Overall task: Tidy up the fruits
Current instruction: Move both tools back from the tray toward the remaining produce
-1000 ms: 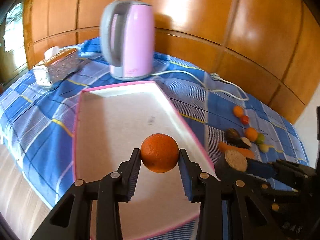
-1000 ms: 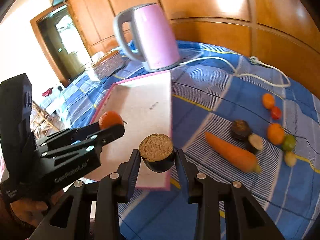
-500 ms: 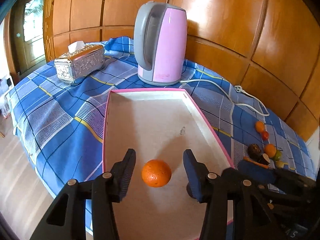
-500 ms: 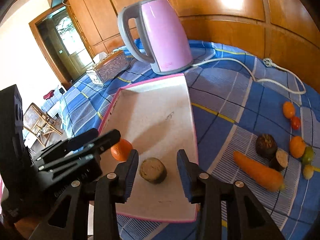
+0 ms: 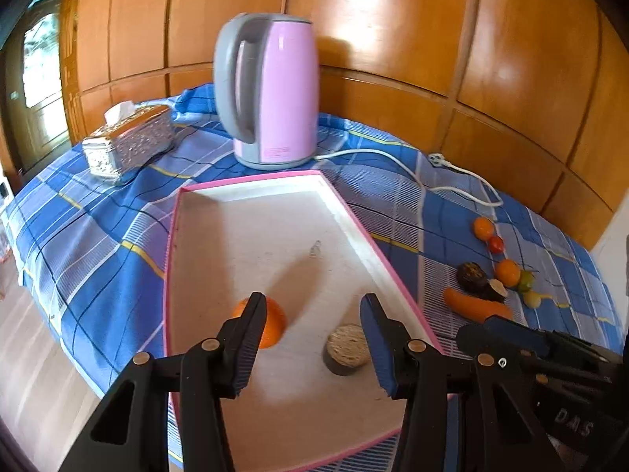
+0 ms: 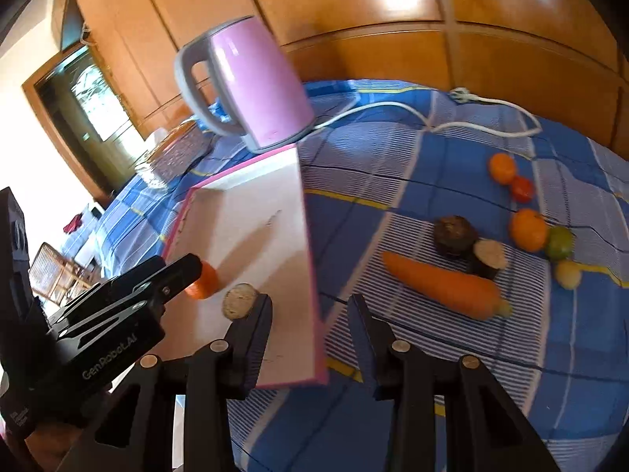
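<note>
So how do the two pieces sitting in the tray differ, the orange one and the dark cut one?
The orange is round, whole and bright orange; the dark cut piece is a short stub with near-black skin and a flat pale face turned upward. The orange lies nearer the tray's left rim, the cut piece nearer its right rim. Both rest loose on the tray floor, untouched by either gripper.

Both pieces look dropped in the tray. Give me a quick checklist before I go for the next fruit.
1. Left gripper open, holding nothing: ok.
2. Right gripper open, holding nothing: ok.
3. Orange resting inside tray: ok.
4. Cut dark fruit inside the tray, cut face up: ok.
5. Remaining fruit on cloth, such as the tangerine, unobstructed: ok.
6. Carrot lies between the right gripper and that fruit: not ok.
</note>
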Motion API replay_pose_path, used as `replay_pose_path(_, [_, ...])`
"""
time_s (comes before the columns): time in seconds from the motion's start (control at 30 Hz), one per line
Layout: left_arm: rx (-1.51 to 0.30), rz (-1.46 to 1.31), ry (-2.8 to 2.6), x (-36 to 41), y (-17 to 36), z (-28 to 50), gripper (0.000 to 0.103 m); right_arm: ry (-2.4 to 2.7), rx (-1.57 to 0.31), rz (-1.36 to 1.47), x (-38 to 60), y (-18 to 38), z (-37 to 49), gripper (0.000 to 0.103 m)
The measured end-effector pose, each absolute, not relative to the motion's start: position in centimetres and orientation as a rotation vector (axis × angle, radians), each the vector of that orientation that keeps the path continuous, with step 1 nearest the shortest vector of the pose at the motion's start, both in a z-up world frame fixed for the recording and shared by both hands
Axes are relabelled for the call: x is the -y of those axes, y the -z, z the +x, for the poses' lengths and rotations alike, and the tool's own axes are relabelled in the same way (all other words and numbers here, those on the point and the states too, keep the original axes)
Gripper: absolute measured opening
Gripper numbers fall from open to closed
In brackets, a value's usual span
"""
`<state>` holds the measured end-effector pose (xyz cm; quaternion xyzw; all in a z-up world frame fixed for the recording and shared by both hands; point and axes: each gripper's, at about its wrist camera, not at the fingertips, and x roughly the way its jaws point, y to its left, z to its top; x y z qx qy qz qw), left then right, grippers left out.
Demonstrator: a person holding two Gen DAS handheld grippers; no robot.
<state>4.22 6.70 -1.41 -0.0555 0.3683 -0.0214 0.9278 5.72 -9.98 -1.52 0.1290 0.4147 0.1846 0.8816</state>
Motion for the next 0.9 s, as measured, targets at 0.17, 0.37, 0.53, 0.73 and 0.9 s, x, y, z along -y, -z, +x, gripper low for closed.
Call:
replay_pose_path(0.17, [-0.751,-0.089,0.083,-5.3,1.2,3.8,0.05,-0.326,-0.867,0.3,12.1,2.0,5.2,0.04])
replay_pose_path(0.37, [-0.755,-0.066,0.143,-3.7,1.3,3.6,0.05,-0.232,-0.868,0.313,14.9,2.5,4.5,0.04])
replay_pose_path(0.53, [-0.753,-0.039,0.212,-1.9,1.2,3.4,0.05,-0.133,-0.879,0.329,17.2,3.1,3.9,0.04])
replay_pose_path(0.73, [-0.766,-0.036,0.336,0.5,0.8,3.6,0.05,-0.048,-0.882,0.367,19.8,3.7,3.7,0.04])
replay_pose_path(0.9, [-0.81,-0.047,0.42,2.9,1.1,4.3,0.048,0.008,-0.883,0.391,21.5,4.1,3.6,0.04])
